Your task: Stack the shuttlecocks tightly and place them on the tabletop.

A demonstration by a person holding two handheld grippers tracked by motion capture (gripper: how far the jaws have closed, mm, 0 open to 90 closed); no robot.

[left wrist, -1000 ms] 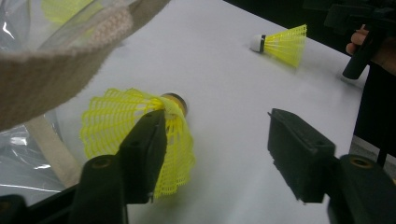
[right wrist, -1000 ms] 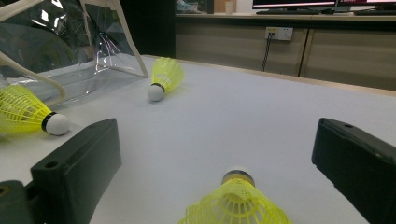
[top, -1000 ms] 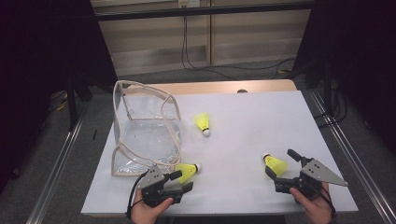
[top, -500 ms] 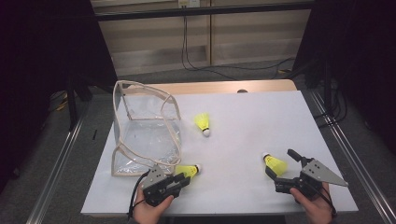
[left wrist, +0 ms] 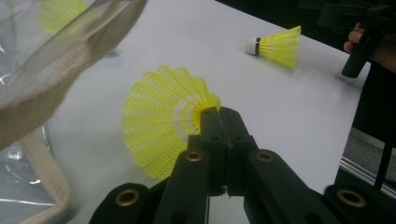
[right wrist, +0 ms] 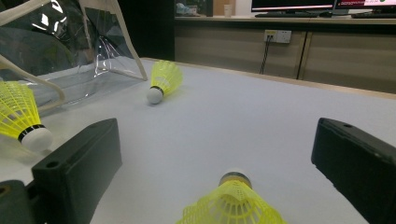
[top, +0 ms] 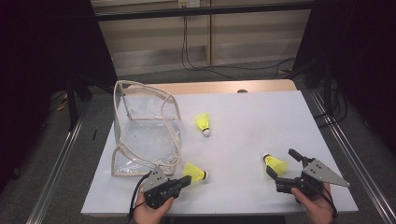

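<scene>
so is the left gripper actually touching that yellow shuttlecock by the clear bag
Touching. In the left gripper view, the left gripper has just closed its jaws, pinching the edge of the shuttlecock skirt between them.

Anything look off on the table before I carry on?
The clear bag lies slumped on its side, mouth rim sagging. The left gripper is shut on the shuttlecock at its skirt's rim, pinching the mesh.
</scene>
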